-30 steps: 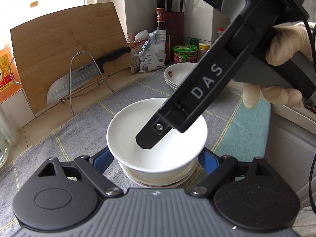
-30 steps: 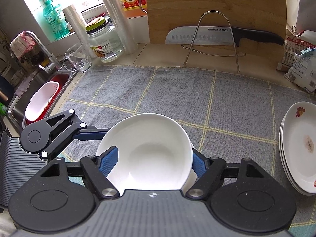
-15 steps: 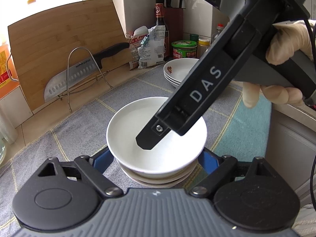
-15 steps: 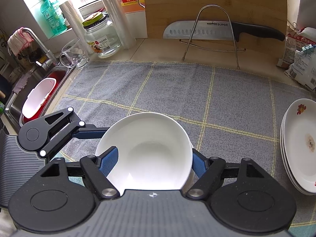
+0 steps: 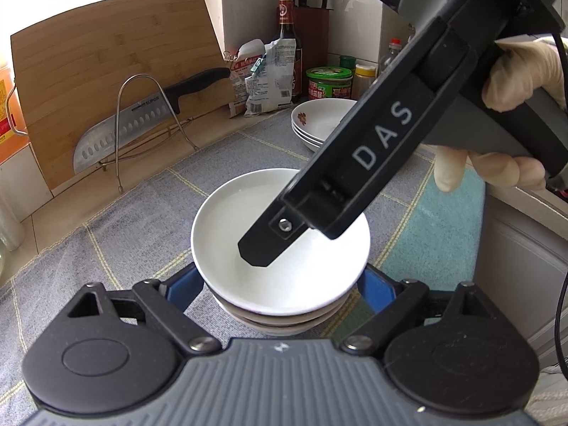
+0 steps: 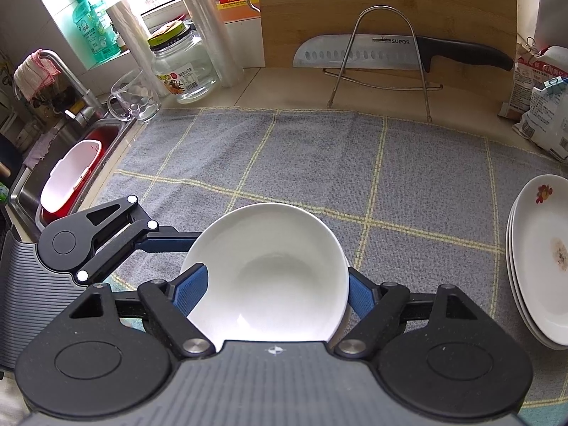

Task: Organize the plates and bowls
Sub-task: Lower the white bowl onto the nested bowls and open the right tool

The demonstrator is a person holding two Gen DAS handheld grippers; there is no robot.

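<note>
Grey checked cloth (image 6: 319,163) covers the kitchen bench, with a cutting board (image 6: 387,3) and a big knife (image 6: 390,55) on a wire stand at the back, and a sink (image 6: 53,184) off to one side.

Near the front edge of the cloth stands a stack of bowls (image 5: 284,314), and the white top bowl (image 6: 269,273) sits nested in it. Over by the bags and jars rests a pile of flowered plates (image 6: 539,259), well apart from the bowls.

The right claw (image 6: 273,284) straddles the top bowl; its jaws have just been opening, and the blue pads now look to stand just off the rim, so the bowl seems let go. In the left wrist view one black finger of that claw reaches down into the bowl. The left claw (image 5: 280,282) is spread wide on either side of the stack, low down, pressing on nothing that can be seen.

By my reading, the step in hand is setting this bowl onto the stack, and it looks about done. Next the right claw needs to lift straight up and clear without catching the rim, while the left backs off gently so the stack is not nudged.
</note>
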